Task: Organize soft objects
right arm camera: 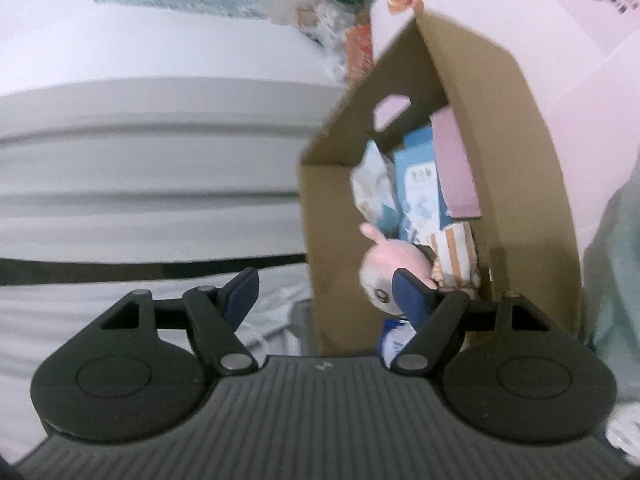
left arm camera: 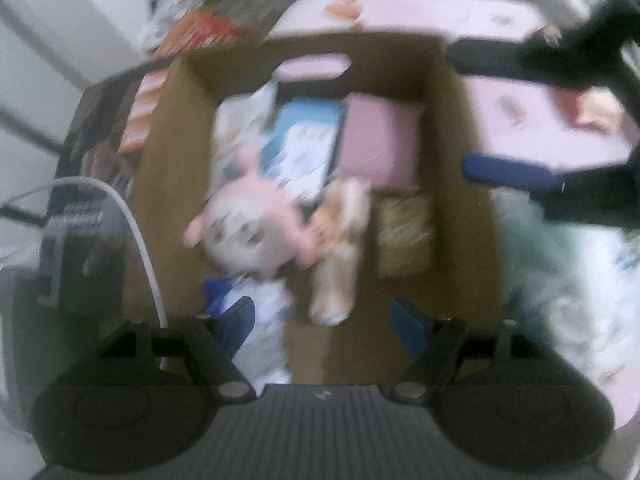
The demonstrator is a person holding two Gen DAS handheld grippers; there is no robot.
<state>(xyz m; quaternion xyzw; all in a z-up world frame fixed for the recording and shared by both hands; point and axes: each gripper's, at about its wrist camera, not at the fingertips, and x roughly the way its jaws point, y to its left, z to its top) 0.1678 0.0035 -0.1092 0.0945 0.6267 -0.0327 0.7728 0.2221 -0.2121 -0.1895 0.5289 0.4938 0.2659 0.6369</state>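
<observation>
A brown cardboard box (left arm camera: pixel 172 184) holds a pink and white plush doll (left arm camera: pixel 248 232), an orange-striped soft toy (left arm camera: pixel 340 244), a pink pad (left arm camera: pixel 380 140) and blue-white packets (left arm camera: pixel 300 144). My left gripper (left arm camera: pixel 324 324) is open and empty just above the box's near side. My right gripper (right arm camera: pixel 324 292) is open and empty, tilted over the box's left wall (right arm camera: pixel 332 216); it also shows in the left wrist view (left arm camera: pixel 520 120) at the box's right edge. The doll (right arm camera: pixel 392 268) and the striped toy (right arm camera: pixel 456 256) lie inside.
A pink cloth with balloon prints (left arm camera: pixel 520 16) lies behind and right of the box. A pale green fabric (left arm camera: pixel 532 240) lies at the right. A white cable (left arm camera: pixel 136 240) and dark gear (left arm camera: pixel 80 232) stand left. A white bed surface (right arm camera: pixel 152 168) lies left of the box.
</observation>
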